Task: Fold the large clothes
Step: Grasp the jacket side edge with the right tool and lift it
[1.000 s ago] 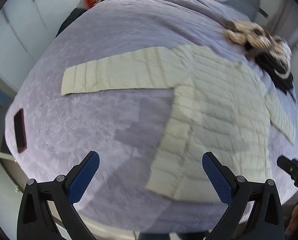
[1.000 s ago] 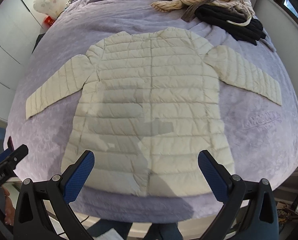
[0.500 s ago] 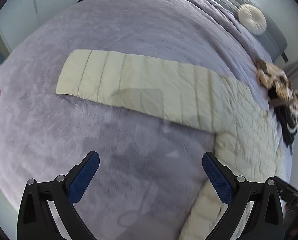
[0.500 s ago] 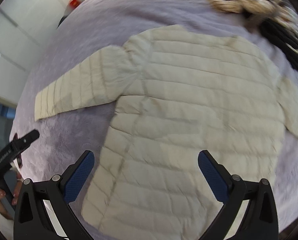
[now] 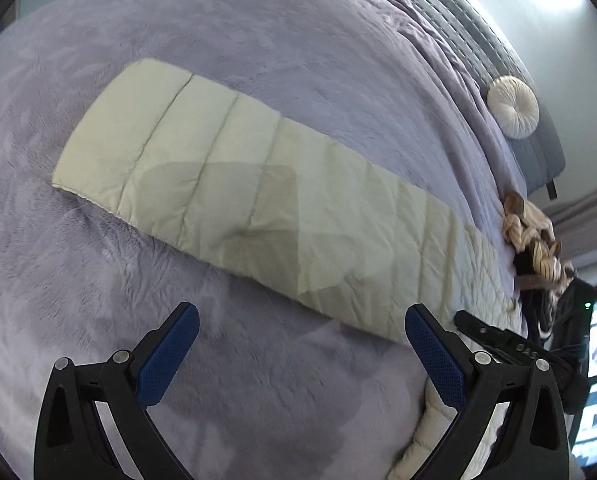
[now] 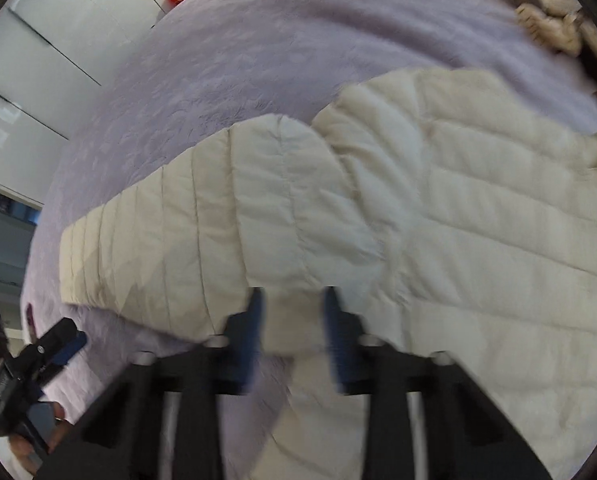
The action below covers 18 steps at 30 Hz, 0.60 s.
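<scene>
A cream quilted puffer jacket (image 6: 478, 208) lies flat on a lilac bed cover (image 5: 258, 40). Its left sleeve (image 5: 234, 196) stretches out across the left wrist view. My left gripper (image 5: 302, 320) is open and empty, just short of the sleeve's near edge. My right gripper (image 6: 292, 304) is blurred, its jaws narrowed around the jacket fabric at the underarm below the sleeve (image 6: 202, 232). The frame does not show whether it grips. The right gripper's tip also shows in the left wrist view (image 5: 498, 338).
A pile of striped and dark clothes (image 5: 538, 240) lies at the bed's far right. A round white cushion (image 5: 512, 106) rests by the grey headboard (image 5: 478, 40). White cupboard doors (image 6: 58, 40) stand beyond the bed's left side.
Both grippers moved down and left toward the jacket's left sleeve. The right gripper's jaws went from wide open to narrow around the underarm fabric. The left gripper stays open.
</scene>
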Motion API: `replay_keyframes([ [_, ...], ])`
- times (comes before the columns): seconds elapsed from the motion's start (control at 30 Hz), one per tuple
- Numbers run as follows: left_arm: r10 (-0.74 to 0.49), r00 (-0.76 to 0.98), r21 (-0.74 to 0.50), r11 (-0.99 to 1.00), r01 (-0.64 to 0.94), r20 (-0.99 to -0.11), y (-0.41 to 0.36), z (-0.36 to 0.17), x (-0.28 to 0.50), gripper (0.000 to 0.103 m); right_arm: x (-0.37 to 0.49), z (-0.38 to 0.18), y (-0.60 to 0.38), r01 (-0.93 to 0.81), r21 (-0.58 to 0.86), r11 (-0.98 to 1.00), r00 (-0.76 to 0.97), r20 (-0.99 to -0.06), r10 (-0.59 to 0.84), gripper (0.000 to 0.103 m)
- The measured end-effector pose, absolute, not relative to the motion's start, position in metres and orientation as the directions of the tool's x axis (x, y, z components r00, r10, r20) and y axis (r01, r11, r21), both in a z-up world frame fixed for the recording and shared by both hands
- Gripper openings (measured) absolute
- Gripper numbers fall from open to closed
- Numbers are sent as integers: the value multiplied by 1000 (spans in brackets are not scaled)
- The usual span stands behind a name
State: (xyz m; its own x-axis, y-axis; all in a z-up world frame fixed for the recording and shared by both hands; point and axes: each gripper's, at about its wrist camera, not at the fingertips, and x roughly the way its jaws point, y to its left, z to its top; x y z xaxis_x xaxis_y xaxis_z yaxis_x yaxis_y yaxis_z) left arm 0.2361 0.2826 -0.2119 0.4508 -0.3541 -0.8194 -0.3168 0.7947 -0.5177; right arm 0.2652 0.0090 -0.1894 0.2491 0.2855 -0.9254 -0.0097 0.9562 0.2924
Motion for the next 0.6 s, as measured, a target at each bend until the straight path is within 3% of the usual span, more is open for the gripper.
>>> replay_keyframes([
  [0.2, -391, 445, -562, 741, -367, -806, 288, -246, 250, 103, 279, -225, 13, 17, 299, 954, 231, -930, 287, 21],
  [0.43, -335, 493, -536, 767, -352, -803, 286, -249, 282, 102, 277, -236, 0, 38, 344, 938, 232, -916, 326, 20],
  [0.47, -321, 502, -531, 767, -359, -803, 287, -247, 284, 98, 277, -237, -2, 41, 347, 937, 231, -916, 329, 19],
  [0.53, -304, 506, -520, 773, -365, -807, 291, -244, 285, 64, 277, -239, -3, 50, 357, 933, 234, -912, 336, 19],
  [0.57, -306, 507, -520, 776, -358, -806, 292, -243, 286, 54, 275, -238, -4, 54, 362, 931, 237, -910, 340, 19],
  [0.6, -317, 512, -529, 775, -344, -798, 294, -243, 286, 34, 275, -239, -4, 58, 366, 929, 240, -908, 343, 19],
])
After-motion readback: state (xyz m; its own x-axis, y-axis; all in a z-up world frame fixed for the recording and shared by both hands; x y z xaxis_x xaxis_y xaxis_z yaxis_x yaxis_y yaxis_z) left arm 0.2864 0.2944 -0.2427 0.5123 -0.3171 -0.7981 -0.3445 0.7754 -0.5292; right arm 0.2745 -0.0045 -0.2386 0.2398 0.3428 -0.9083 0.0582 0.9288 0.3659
